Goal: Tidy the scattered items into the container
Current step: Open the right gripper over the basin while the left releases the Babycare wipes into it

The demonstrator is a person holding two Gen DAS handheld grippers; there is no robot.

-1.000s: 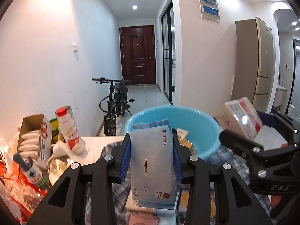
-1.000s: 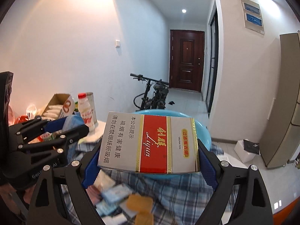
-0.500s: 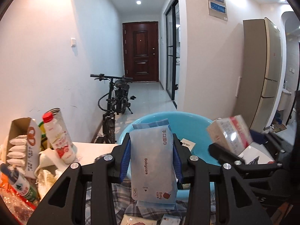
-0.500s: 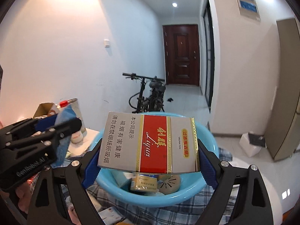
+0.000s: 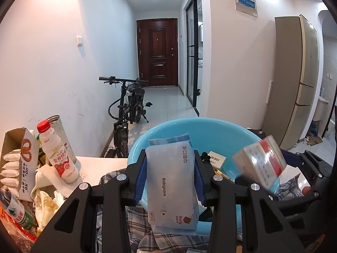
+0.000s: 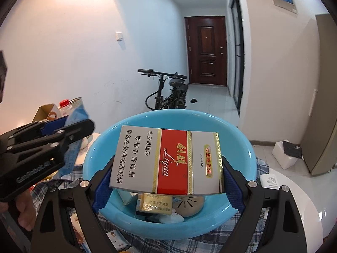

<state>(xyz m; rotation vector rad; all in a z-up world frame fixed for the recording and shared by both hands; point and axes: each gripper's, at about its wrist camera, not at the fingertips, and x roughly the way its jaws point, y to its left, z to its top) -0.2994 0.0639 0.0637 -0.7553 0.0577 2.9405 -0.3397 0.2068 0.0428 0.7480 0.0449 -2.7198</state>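
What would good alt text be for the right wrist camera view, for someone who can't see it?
A red, white and gold cigarette carton sits between the right gripper's opening blue-padded jaws, above a round light-blue plastic basin already holding small items. The left gripper enters at left with a pale blue wipes packet; a black bicycle stands in the hallway behind.

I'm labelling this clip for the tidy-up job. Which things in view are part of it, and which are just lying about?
Part of the job:
- round light-blue plastic basin
- red-and-white cigarette carton, right gripper opening
- pale-blue wet-wipes pack, left gripper shut on it

Lying about:
- black bicycle
- red-capped milk-drink bottle
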